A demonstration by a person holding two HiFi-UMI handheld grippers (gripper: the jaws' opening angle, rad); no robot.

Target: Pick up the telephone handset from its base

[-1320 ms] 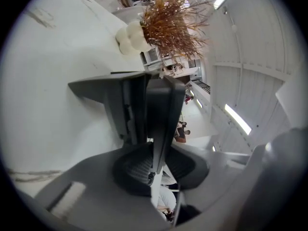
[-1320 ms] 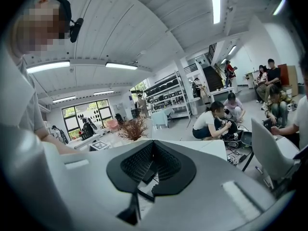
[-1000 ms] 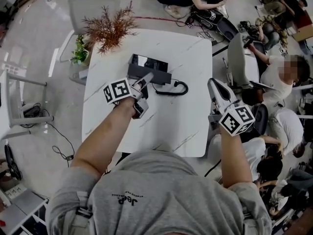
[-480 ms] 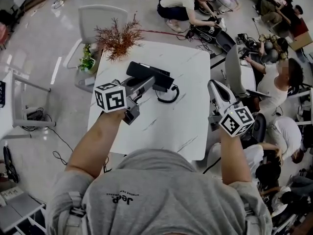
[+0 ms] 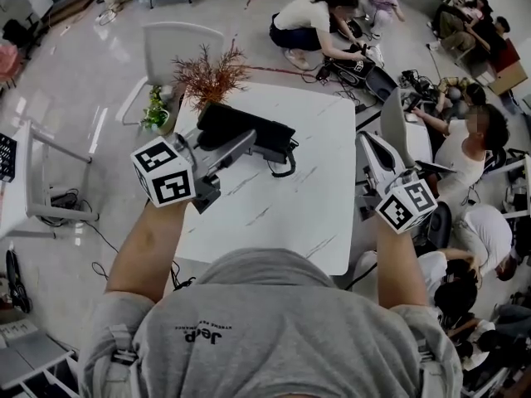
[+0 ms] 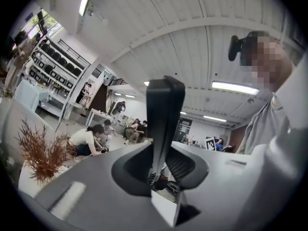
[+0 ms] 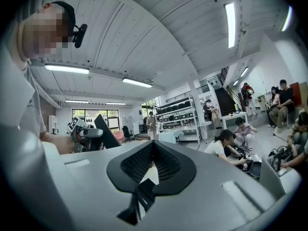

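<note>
Left gripper [image 5: 239,143] has the telephone handset [image 5: 249,124] clenched between its jaws, and it hangs in the air over the far-left part of the white table [image 5: 282,214], close to the dried plant [image 5: 211,73]. The base I cannot make out; from up here it would lie hidden under the handset. Look along the left jaws and the handset stands edge-on, a thin black bar pinched across its narrow side at about its middle. That's the place to take it, I'd say, between the two bulkier ends, so it balances and doesn't tip. It reads as hard moulded plastic: stiff, light, smooth enough to slide in the pads under a weak squeeze, nothing a firm grip would hurt. The one part with a say is the coiled cord [image 5: 287,161], dangling in a loop off the right end; springy, and I judge it tugs back the higher the handset goes. Right gripper [image 5: 371,145] sits off the table's right edge, jaws pressed together on nothing
</note>
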